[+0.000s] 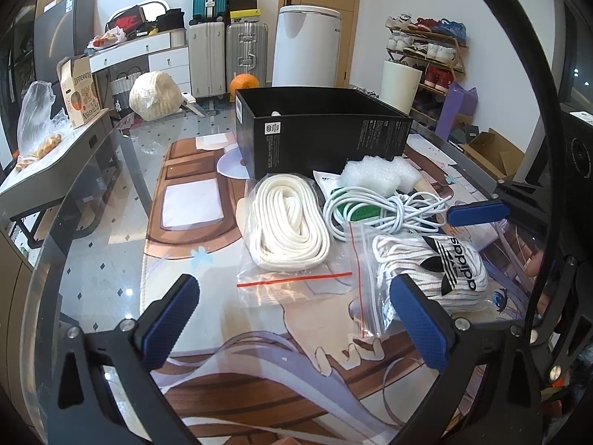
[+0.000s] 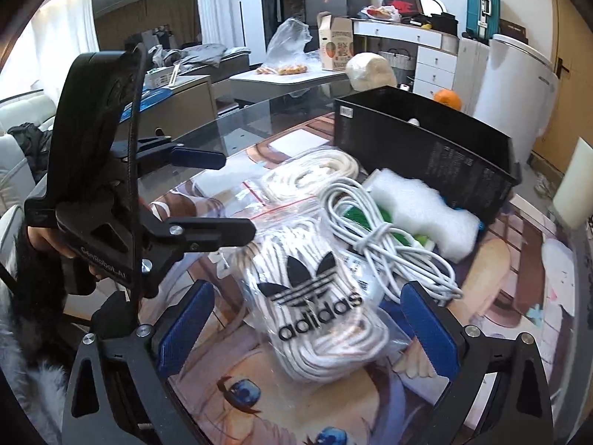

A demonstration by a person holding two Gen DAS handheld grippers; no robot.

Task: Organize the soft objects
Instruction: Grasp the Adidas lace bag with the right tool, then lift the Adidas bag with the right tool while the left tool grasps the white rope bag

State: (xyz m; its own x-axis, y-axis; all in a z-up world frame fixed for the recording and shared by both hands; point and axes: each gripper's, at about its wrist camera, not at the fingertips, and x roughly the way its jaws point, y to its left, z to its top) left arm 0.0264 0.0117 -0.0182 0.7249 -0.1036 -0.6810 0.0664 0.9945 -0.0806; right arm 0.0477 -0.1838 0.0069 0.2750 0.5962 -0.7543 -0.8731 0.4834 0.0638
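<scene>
Left gripper [image 1: 294, 328]: jaws wide, empty, hovering over the mat [image 1: 192, 200] in front of the rope bag [image 1: 287, 222]. That bag holds a thick white coil, lies flat, zip end toward the gripper.

Next right: cable bundle [image 1: 385, 211], white, loosely tied, draped over something green, touching the foam [image 1: 378, 174]. Foam sits against the black box [image 1: 322, 129], which is open-topped, behind everything.

Right gripper [image 2: 309, 328]: jaws wide, nothing held, straddling the adidas bag [image 2: 315, 307] of thin white cord. Bag lies between the pads, not yet pinched.

My read: step in hand is grabbing the adidas bag for the box. Advice: close on the bulk of the cord, not the loose plastic edge, or the film slips out. The cable bundle sits just beside the right pad; keep that pad clear of its loops. Lift straight up before swinging toward the box.
</scene>
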